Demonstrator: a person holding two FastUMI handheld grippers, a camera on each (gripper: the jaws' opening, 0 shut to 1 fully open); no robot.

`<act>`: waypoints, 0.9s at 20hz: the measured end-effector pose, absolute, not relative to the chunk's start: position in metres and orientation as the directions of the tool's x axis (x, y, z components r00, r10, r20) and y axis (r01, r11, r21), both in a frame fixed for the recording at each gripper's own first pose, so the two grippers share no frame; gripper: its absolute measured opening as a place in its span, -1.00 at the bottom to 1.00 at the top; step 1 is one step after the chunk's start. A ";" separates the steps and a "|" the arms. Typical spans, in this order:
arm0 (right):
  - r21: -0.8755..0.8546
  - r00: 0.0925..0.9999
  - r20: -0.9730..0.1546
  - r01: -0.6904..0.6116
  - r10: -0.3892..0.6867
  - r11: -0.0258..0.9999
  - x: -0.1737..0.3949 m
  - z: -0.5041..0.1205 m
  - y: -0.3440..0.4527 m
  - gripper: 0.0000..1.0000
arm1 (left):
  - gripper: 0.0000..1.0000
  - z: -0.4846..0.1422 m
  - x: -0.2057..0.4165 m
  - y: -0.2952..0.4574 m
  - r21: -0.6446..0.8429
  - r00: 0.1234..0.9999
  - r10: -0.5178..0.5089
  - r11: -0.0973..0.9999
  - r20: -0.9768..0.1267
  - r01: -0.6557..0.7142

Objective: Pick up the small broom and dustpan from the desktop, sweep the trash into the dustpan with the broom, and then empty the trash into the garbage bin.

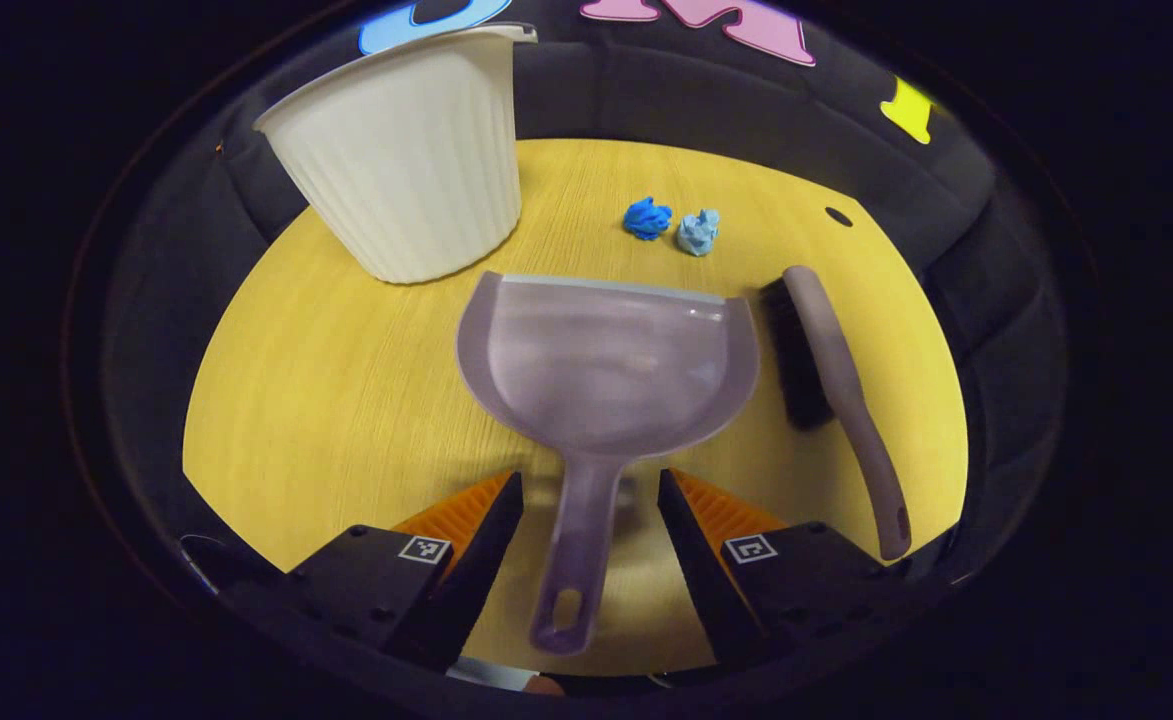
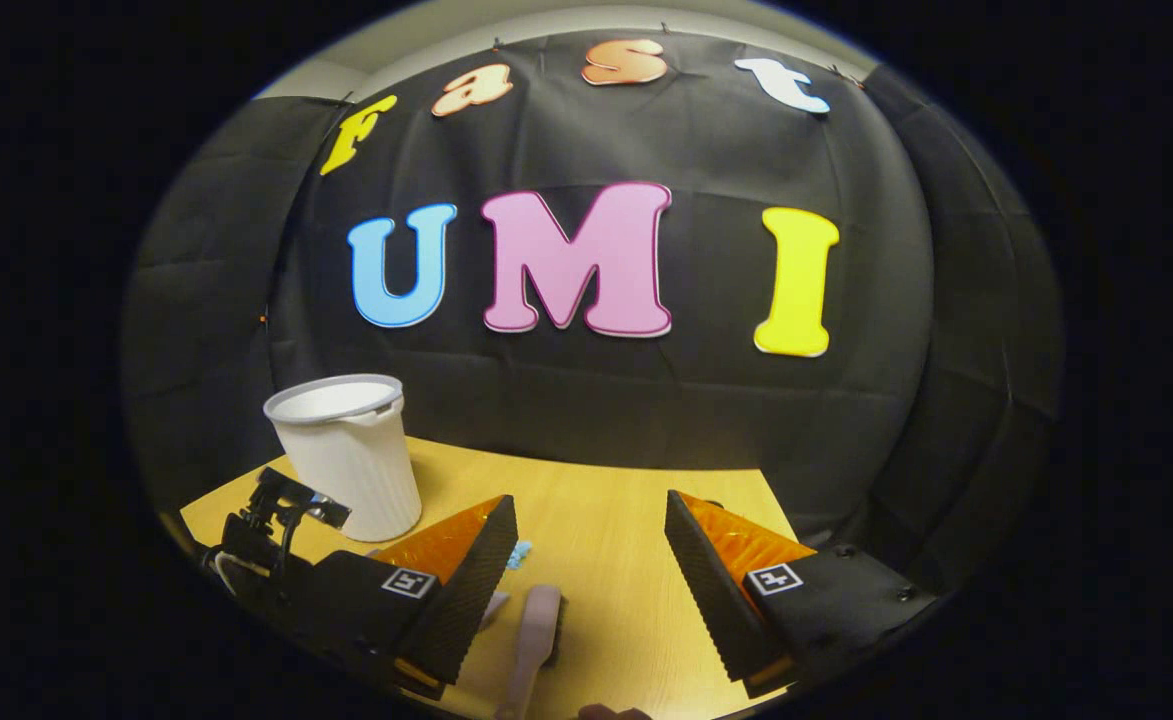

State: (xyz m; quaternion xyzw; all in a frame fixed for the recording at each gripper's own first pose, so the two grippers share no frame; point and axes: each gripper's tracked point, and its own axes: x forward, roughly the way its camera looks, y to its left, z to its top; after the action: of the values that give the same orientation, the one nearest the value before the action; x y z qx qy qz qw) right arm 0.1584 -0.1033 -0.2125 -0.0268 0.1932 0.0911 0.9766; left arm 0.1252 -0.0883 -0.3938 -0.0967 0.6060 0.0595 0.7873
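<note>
Desk (image 1: 346, 400): pale yellow wood-grain top, backed by black cloth along its far edge.
Garbage bin (image 1: 411, 160): a ribbed white tub, standing upright at the far left corner of the desk.
Dustpan (image 1: 606, 365): translucent grey-purple, lying flat at mid-desk, its lip toward the far edge, its handle toward the near edge.
Broom (image 1: 836, 380): lying just right of the dustpan, apart from it, dark bristles facing the pan, handle running to the near right edge.
Trash: a dark blue paper wad (image 1: 648, 217) and a light blue paper wad (image 1: 698, 232), side by side, nearly touching, beyond the dustpan's lip toward the far edge.
Hole (image 1: 838, 216): a small dark oval near the far right corner.
</note>
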 end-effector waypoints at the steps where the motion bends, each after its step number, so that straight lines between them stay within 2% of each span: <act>1: -0.021 0.904 -0.398 -0.182 0.159 0.983 0.158 -0.219 -0.108 0.84 | 0.64 -0.400 0.128 -0.086 -0.062 0.230 -0.011 0.975 -0.973 -0.215; 2: -0.031 0.901 -0.405 -0.183 0.155 0.983 0.158 -0.224 -0.111 0.92 | 0.64 -0.403 0.131 -0.085 -0.062 0.210 -0.017 0.976 -0.977 -0.210; 5: -0.050 0.856 -0.483 -0.237 0.185 0.970 0.152 -0.253 -0.111 0.92 | 0.60 -0.410 0.134 -0.089 -0.060 0.140 -0.034 0.981 -0.990 -0.183; 8: 0.002 0.800 -0.568 -0.233 0.193 0.972 0.141 -0.273 -0.114 0.94 | 0.41 -0.415 0.138 -0.092 -0.075 0.119 -0.055 0.983 -0.991 -0.170; 9: 0.015 0.794 -0.578 -0.222 0.190 0.975 0.138 -0.275 -0.114 0.87 | 0.21 -0.416 0.139 -0.094 -0.089 0.107 -0.071 0.981 -0.992 -0.172; 10: 0.026 0.786 -0.589 -0.211 0.185 0.977 0.136 -0.278 -0.114 0.94 | 0.13 -0.418 0.136 -0.093 -0.087 0.083 -0.073 0.980 -0.994 -0.180; 11: 0.038 0.763 -0.617 -0.216 0.193 0.976 0.132 -0.285 -0.110 0.93 | -0.14 -0.413 0.135 -0.093 -0.096 0.072 -0.084 0.977 -0.994 -0.192; 13: 0.072 0.683 -0.703 -0.207 0.197 0.976 0.115 -0.302 -0.107 0.93 | -0.34 -0.416 0.136 -0.093 -0.124 0.066 -0.113 0.974 -0.991 -0.188; 16: 0.141 0.566 -0.797 -0.165 0.211 0.976 0.089 -0.329 -0.093 0.92 | -0.40 -0.415 0.137 -0.096 -0.180 0.082 -0.169 0.973 -0.982 -0.147; 18: 0.113 0.508 -0.840 -0.178 0.189 0.978 0.077 -0.347 -0.088 0.92 | -0.39 -0.417 0.138 -0.096 -0.217 0.092 -0.206 0.967 -0.974 -0.131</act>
State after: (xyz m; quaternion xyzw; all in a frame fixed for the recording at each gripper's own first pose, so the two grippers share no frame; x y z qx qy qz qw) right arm 0.0774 -0.0881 -0.3473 0.0060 0.4846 0.1057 0.8683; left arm 0.1385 -0.0956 -0.4166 -0.1252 0.6732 -0.0259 0.7283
